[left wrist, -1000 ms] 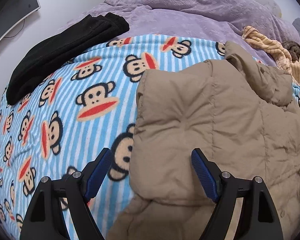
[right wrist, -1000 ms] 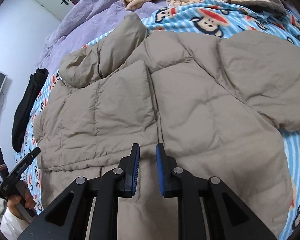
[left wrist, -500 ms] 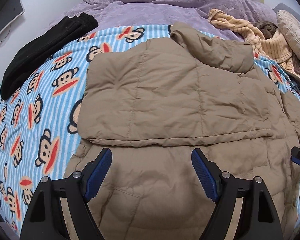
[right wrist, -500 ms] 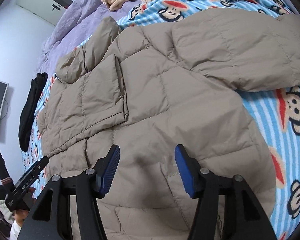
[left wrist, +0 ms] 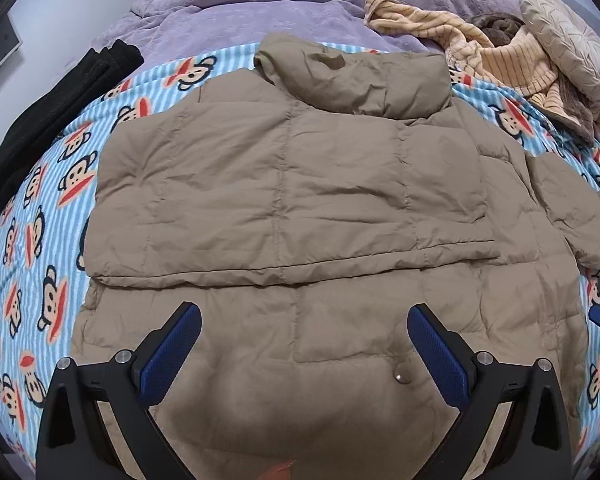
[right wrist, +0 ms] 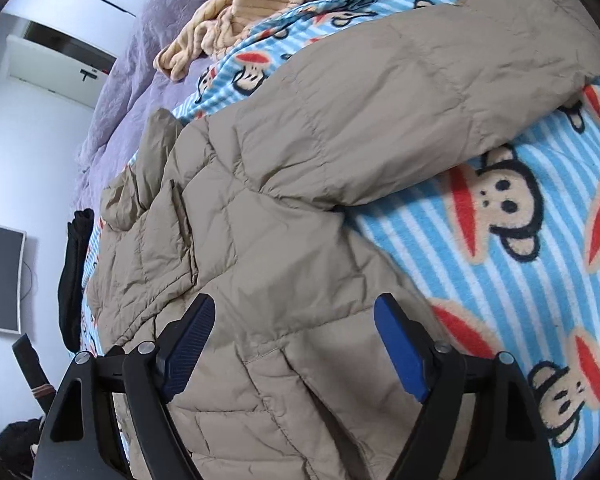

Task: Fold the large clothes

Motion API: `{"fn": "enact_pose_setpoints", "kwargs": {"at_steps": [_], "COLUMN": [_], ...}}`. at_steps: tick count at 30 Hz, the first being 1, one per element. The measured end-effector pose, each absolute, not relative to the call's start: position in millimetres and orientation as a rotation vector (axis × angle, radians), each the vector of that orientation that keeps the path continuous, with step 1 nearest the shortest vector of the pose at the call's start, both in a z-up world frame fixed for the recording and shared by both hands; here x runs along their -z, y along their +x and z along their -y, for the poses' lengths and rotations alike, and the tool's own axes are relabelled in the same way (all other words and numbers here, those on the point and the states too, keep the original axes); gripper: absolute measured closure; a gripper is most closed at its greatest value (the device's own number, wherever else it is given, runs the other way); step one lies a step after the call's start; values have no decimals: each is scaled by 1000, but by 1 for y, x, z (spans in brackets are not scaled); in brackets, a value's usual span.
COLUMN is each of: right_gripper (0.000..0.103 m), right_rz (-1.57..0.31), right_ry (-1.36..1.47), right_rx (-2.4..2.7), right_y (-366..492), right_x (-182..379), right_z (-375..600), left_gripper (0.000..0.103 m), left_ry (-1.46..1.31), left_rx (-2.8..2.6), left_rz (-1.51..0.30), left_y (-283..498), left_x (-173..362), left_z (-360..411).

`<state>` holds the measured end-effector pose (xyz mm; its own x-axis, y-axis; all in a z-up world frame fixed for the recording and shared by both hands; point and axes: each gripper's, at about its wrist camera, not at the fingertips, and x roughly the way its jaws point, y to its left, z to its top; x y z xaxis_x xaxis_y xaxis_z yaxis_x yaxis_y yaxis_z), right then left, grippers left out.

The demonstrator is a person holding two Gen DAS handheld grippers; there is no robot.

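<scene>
Both my tools hang released over the tan puffer jacket's hem: left tool (left wrist: 304, 350) above its middle, right tool (right wrist: 294, 346) at its right edge. The jacket (left wrist: 292, 200) runs lengthwise toward twelve o'clock on the bed's monkey blanket (left wrist: 40, 240), its unfolded sleeve (right wrist: 400, 92) toward one o'clock of my nearer right tool.

The left tongs (left wrist: 304, 344) are built of matte black plastic: two angular, triangulated arms with open cut-outs, each ending in a flat finger faced with a ribbed royal-blue pad (left wrist: 171, 350). Round silver screw heads sit at the pivots, two on each arm. The right tongs (right wrist: 294, 346) share the same make: black skeletal arms, blue grooved pads (right wrist: 400, 354) and paired silver screws by each finger's base.
</scene>
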<state>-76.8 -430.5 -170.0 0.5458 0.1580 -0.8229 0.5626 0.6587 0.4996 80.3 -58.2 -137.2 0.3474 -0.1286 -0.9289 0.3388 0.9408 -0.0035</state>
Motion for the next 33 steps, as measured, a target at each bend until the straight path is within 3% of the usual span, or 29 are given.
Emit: {"fn": "enact_pose_setpoints", "kwargs": {"at_steps": [4,6,20,28,29,32,33], "right_gripper": [16,0,0,1,8,91,94], "right_rz": [-939,-926,-683,-503,-506,-559,-551], "right_ry": [895,932,1126,1386,1397,1445,1456], "right_rx": [310,324,548,524,511,432,410], "right_y": [-90,-94,-127,-130,-127,-111,-111], "right_x": [171,172,168,181,181,189,190], "right_z": [459,476,637,680,681,680,677], "left_gripper": [0,0,0,0,0,0,0], "left_ry": [225,231,265,300,304,301,293], "left_rx": [321,351,431,451,449,437,433], "left_rz": [-1214,-1241,-1234,-1231,-1228,-1217,-1215], "left_y": [78,77,64,62,62,64,65], "left_x": [146,150,153,155,154,151,149], "left_z": [79,90,162,185,185,184,182]}}
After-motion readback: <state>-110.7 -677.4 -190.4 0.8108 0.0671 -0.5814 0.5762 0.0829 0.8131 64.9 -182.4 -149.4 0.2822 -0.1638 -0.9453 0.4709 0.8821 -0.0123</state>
